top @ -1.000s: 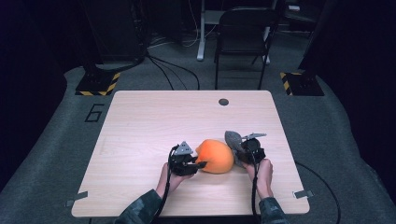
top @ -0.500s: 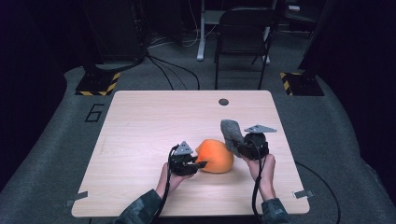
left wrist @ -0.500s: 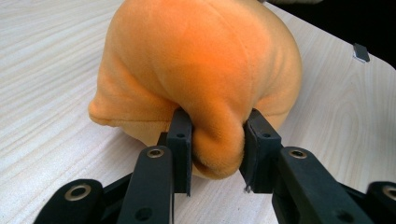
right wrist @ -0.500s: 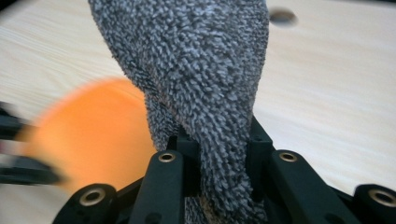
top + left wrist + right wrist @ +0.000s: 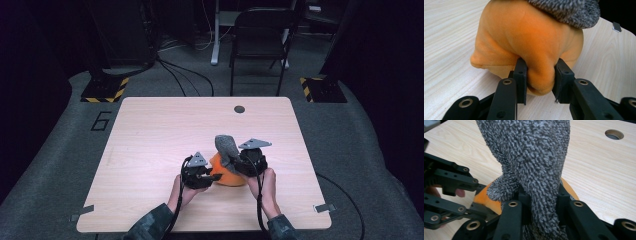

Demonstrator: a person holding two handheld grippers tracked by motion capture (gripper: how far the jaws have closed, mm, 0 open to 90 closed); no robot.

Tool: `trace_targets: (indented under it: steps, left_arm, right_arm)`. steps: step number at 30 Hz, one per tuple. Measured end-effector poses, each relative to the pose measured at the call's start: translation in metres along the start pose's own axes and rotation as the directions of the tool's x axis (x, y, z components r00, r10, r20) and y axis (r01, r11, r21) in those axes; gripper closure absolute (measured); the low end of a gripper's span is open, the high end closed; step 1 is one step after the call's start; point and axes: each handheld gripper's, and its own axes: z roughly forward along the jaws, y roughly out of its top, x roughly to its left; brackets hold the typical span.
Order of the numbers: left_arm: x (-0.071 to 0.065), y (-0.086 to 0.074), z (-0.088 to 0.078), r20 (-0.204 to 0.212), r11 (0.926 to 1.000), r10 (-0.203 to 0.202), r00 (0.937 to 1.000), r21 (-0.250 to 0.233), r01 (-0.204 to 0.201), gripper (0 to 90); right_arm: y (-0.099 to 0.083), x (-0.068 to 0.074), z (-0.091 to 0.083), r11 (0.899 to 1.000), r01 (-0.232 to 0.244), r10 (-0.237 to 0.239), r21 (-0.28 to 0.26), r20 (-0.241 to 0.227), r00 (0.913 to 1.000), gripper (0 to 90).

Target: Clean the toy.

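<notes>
Light wood table [image 5: 150,145], round grommet hole [image 5: 239,109] near its far edge, right of centre. Dark folding chair [image 5: 260,40] stands on the grey carpet beyond the far side. Black-yellow hazard-striped floor plates far left [image 5: 102,92] and far right [image 5: 320,90]. Number 6 [image 5: 101,121] marked on the floor, left.

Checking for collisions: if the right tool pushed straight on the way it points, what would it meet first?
The grey fuzzy cloth it already grips; past that, probably bare table, though the cloth hides much of the line.

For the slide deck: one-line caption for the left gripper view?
Left gripper pinches orange plush on the wooden table; grey fuzzy cloth drapes above.
</notes>
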Motion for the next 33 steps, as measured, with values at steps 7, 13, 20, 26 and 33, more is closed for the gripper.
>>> trace_targets:
  steps: [7,13,20,26,33]
  left_arm:
    - [0.0,0.0,0.0,0.005,1.0,0.0,1.0,0.002,0.0,68.3]
    - [0.001,0.0,0.0,0.005,1.0,0.002,1.0,0.004,-0.002,68.3]
    - [0.001,0.0,0.0,0.006,1.0,0.002,1.0,0.004,-0.003,68.3]
    - [0.001,0.0,0.0,0.006,1.0,0.001,1.0,0.004,-0.001,68.3]
    - [0.001,0.0,0.0,0.007,1.0,0.004,1.0,0.005,-0.004,68.3]
  right_arm:
    - [-0.002,-0.007,-0.001,1.0,0.013,-0.014,0.021,0.037,0.9992,73.5]
    - [-0.006,-0.019,-0.001,0.999,-0.022,0.02,0.037,0.06,0.998,73.3]
    - [-0.014,-0.038,0.001,0.996,-0.066,0.061,0.058,0.087,0.9944,73.3]
    - [-0.021,-0.049,0.005,0.992,-0.103,0.095,0.077,0.105,0.99,73.2]
    - [-0.033,-0.064,0.014,0.983,-0.146,0.13,0.115,0.135,0.9823,73.2]
